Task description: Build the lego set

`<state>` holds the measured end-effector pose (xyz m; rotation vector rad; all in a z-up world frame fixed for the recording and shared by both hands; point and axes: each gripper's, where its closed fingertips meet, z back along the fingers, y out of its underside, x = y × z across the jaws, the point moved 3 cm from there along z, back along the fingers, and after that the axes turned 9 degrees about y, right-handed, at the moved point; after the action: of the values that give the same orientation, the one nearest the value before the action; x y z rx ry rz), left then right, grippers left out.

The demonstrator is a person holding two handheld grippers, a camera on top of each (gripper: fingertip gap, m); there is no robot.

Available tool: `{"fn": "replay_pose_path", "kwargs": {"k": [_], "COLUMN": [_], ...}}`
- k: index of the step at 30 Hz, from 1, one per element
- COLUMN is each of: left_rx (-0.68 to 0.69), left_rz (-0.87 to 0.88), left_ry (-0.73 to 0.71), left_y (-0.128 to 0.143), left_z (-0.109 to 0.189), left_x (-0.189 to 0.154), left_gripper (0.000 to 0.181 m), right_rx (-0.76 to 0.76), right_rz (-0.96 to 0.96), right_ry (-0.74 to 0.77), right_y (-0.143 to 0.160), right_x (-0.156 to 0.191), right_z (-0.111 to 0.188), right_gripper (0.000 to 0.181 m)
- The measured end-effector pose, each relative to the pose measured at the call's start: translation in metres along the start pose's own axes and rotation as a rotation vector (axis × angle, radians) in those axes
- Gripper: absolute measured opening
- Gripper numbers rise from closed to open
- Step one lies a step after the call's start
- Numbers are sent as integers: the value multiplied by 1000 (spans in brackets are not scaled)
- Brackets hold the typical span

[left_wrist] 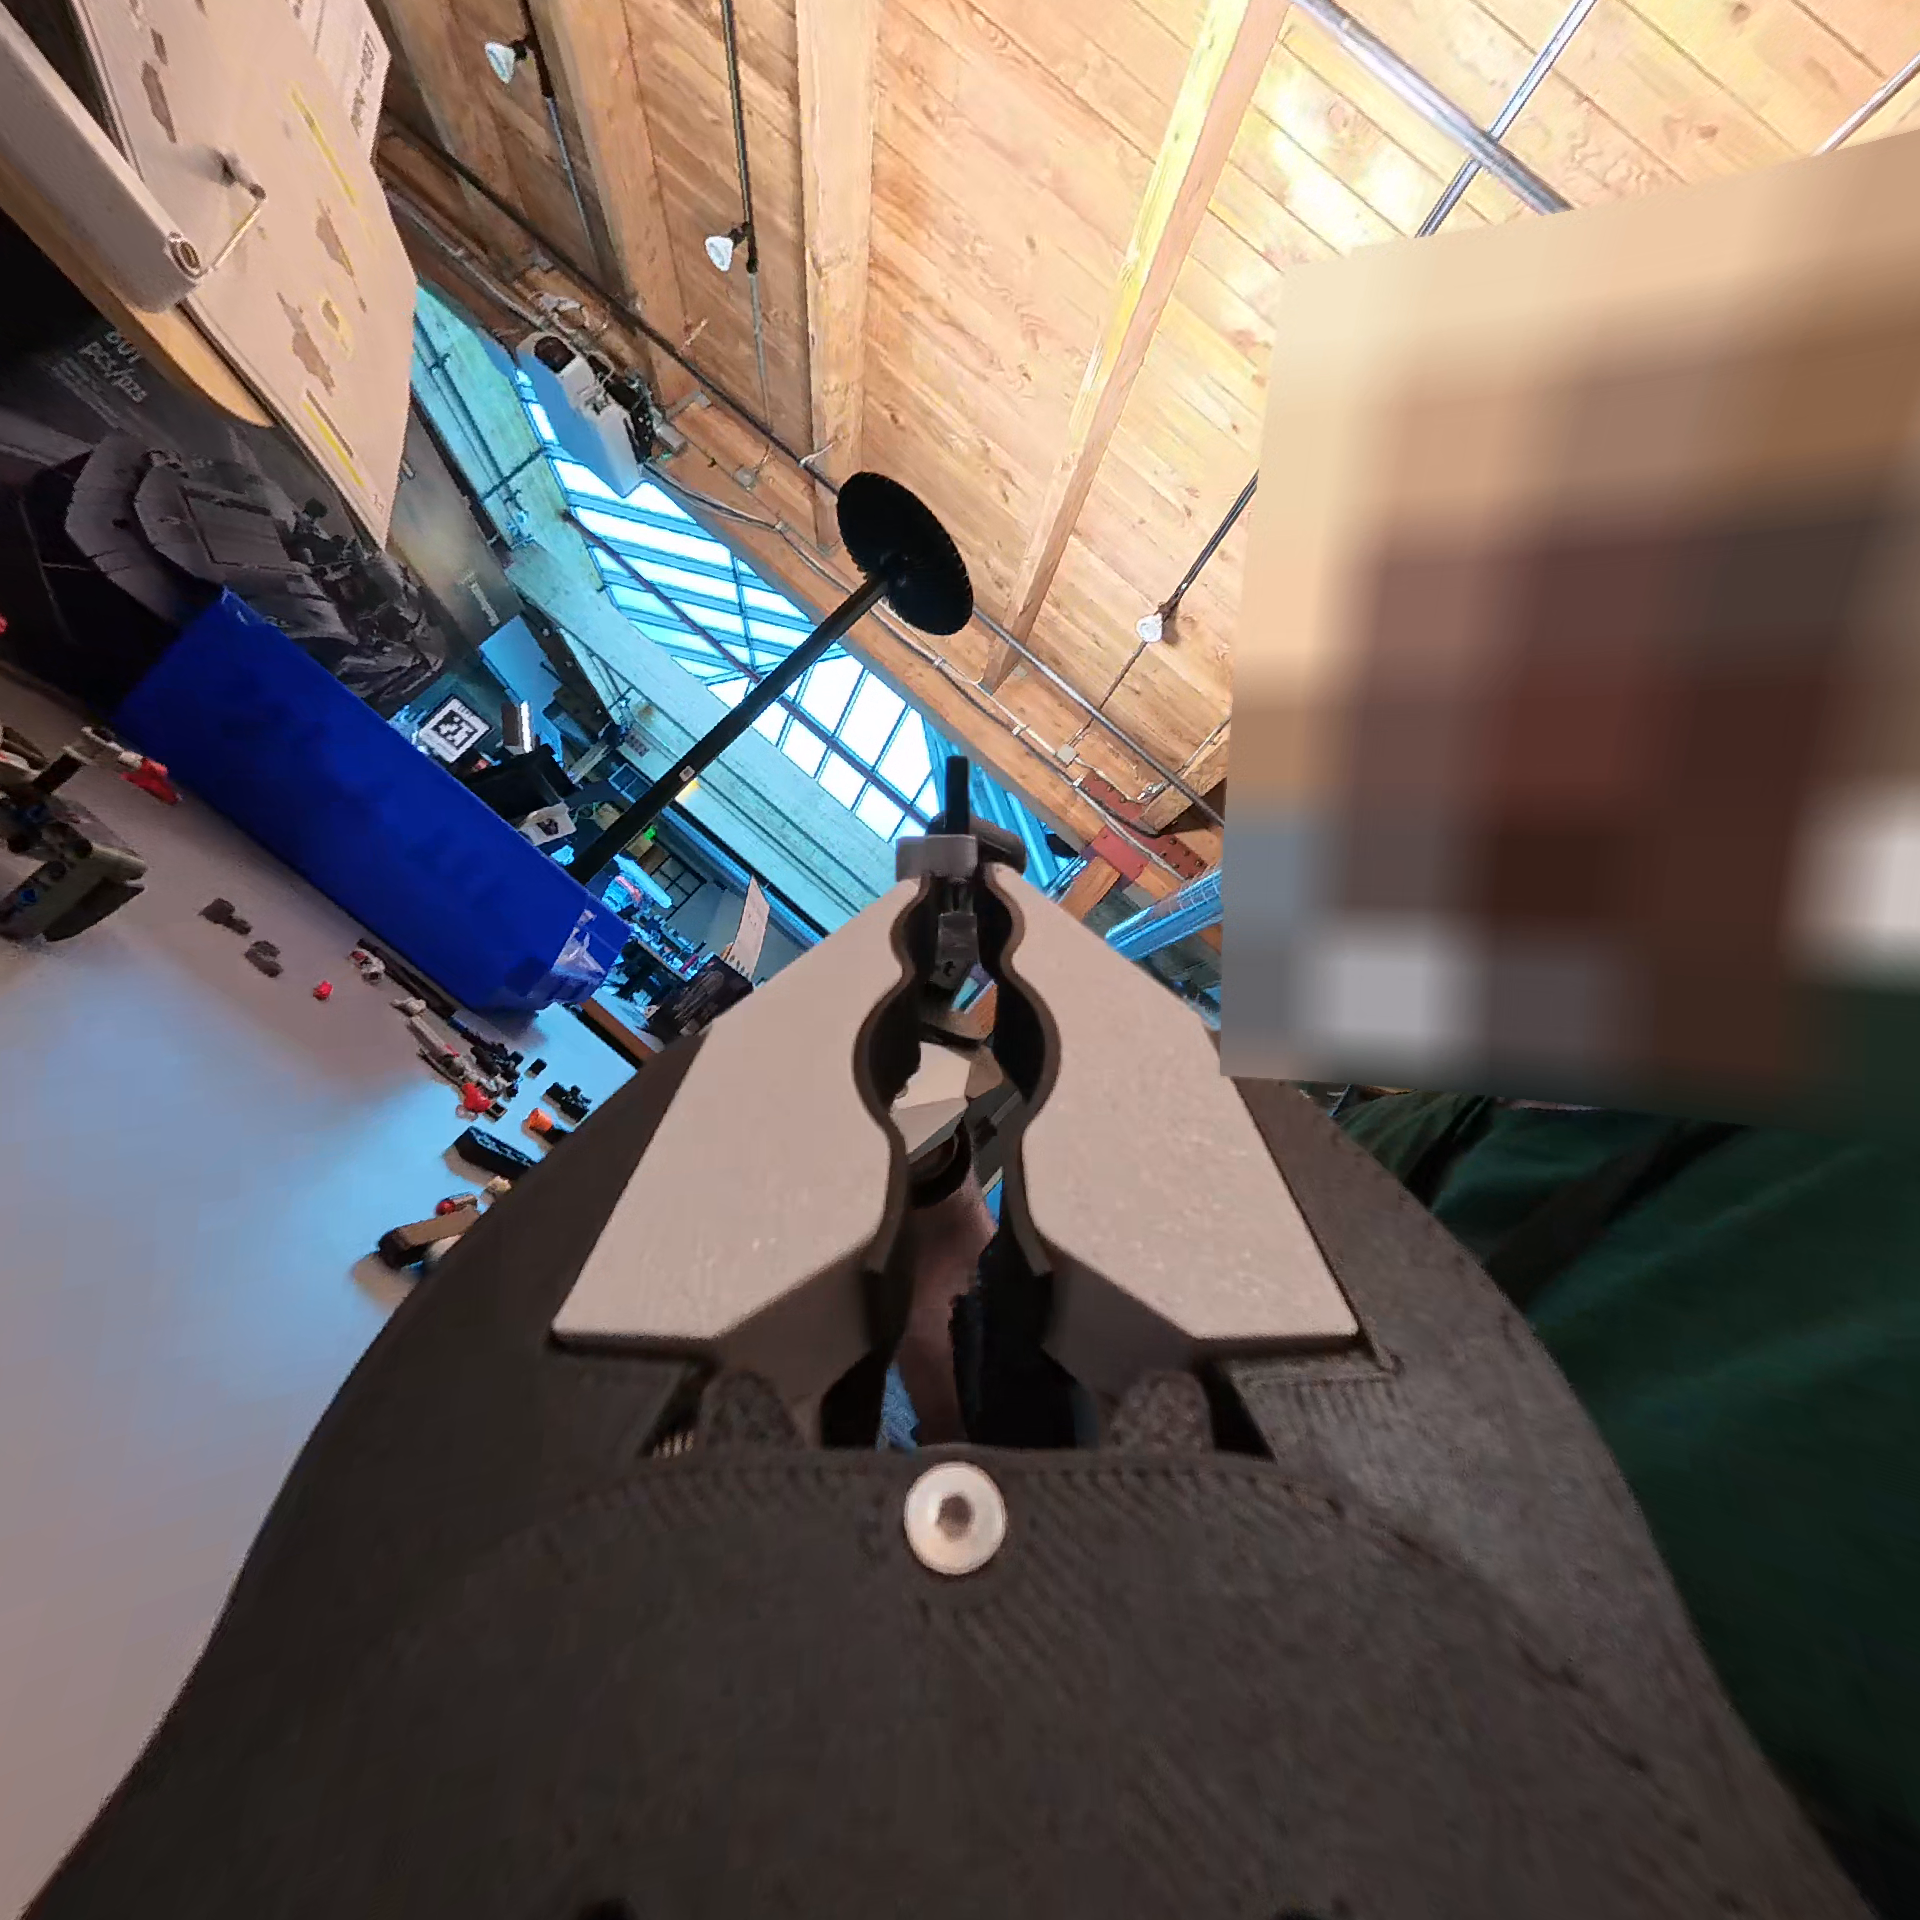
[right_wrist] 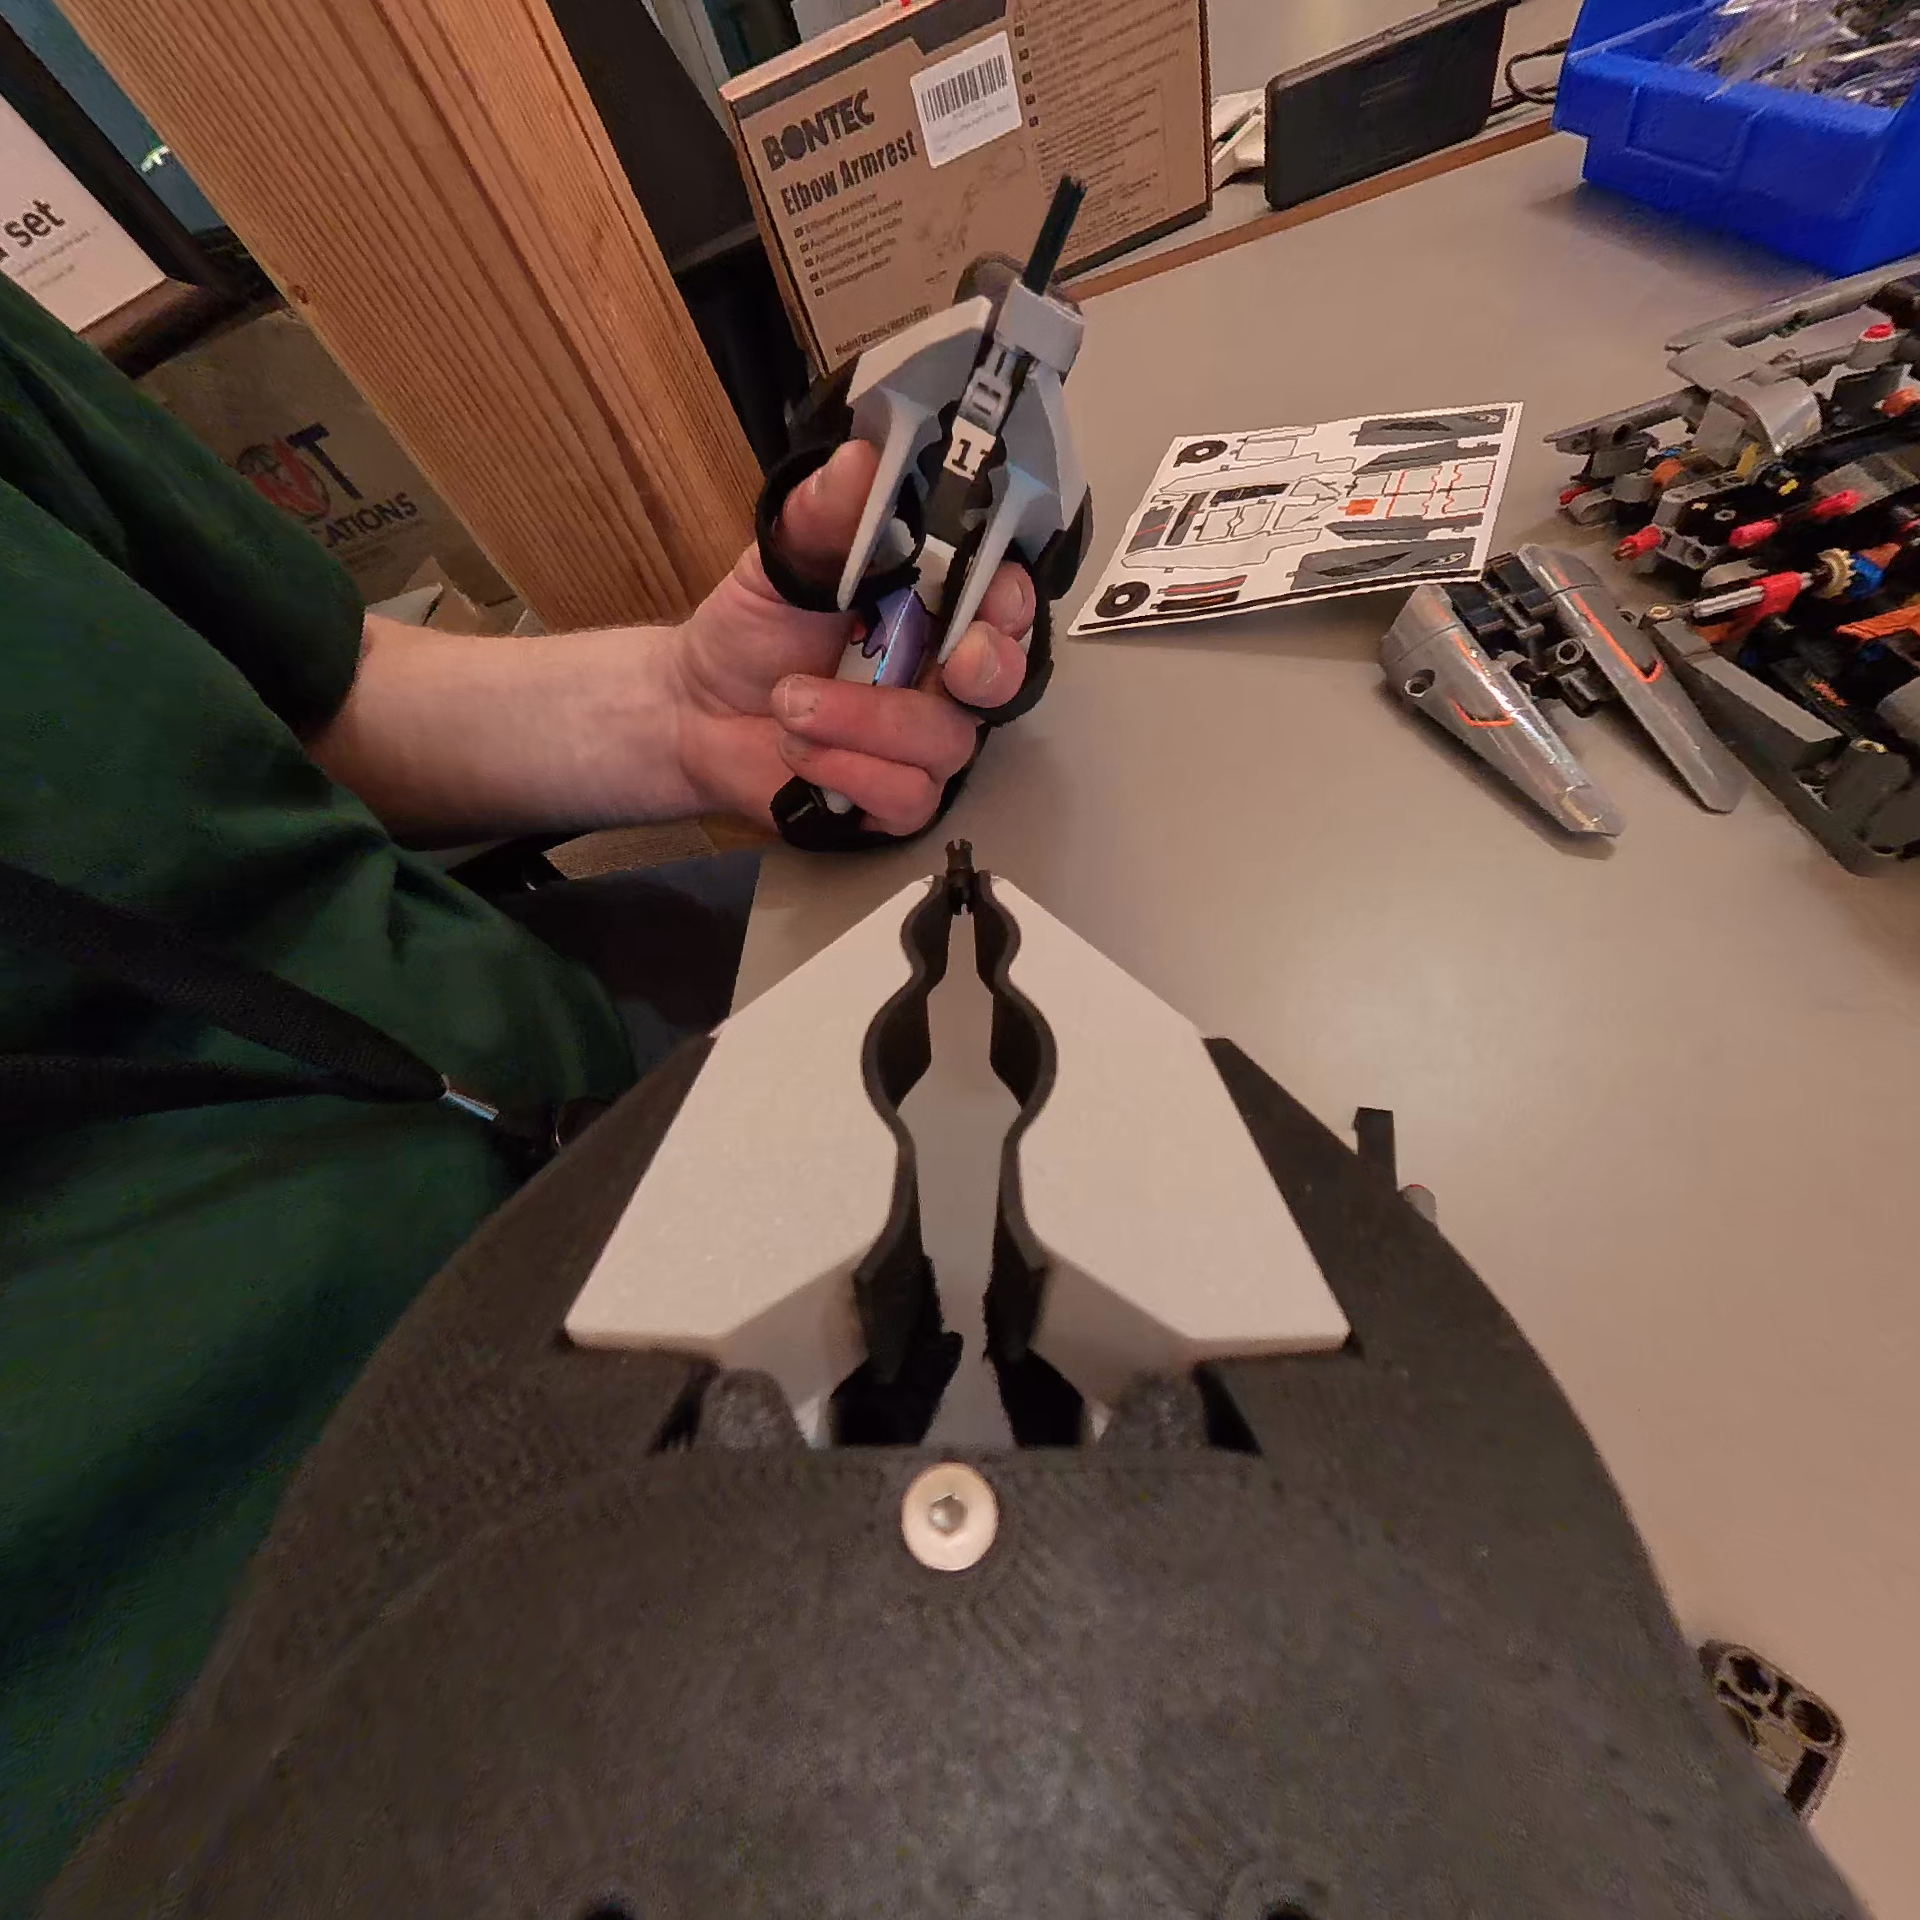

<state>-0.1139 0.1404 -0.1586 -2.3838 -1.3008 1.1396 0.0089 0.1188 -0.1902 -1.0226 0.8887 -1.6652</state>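
Pinching a black axle piece (left_wrist: 954, 831) in left claw (left_wrist: 951, 883) | right claw (right_wrist: 961, 894) nipping a small black pin (right_wrist: 958, 871) above table edge (right_wrist: 750, 935)

Half-built grey lego model (right_wrist: 1766, 582) lying right on desk (right_wrist: 1299, 935); grey-orange wedge panel (right_wrist: 1496, 686) just beside; black axle (right_wrist: 1055, 234) upright.

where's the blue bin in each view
Left wrist view: the blue bin sits left of centre on the grey table, behind the scattered loose pieces.
Right wrist view: it is in the top right corner, at the table's far edge.
Shared landmark: the left gripper clamping a grey-and-black piece.
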Motion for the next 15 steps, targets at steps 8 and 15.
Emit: {"fn": "replay_pose_path", "kwargs": {"k": [8, 15], "left_rx": [44, 109], "left_rz": [-26, -38], "left_ry": [-35, -87], "left_y": [-1, 1], "left_z": [-2, -3], "left_x": [6, 11], "left_gripper": [4, 5], "right_rx": [-2, 6], "right_rz": [11, 12], "right_ry": [23, 26], "right_y": [-5, -5], "right_x": [-6, -10], "right_z": [-3, -10], "right_gripper": [2, 2]}}
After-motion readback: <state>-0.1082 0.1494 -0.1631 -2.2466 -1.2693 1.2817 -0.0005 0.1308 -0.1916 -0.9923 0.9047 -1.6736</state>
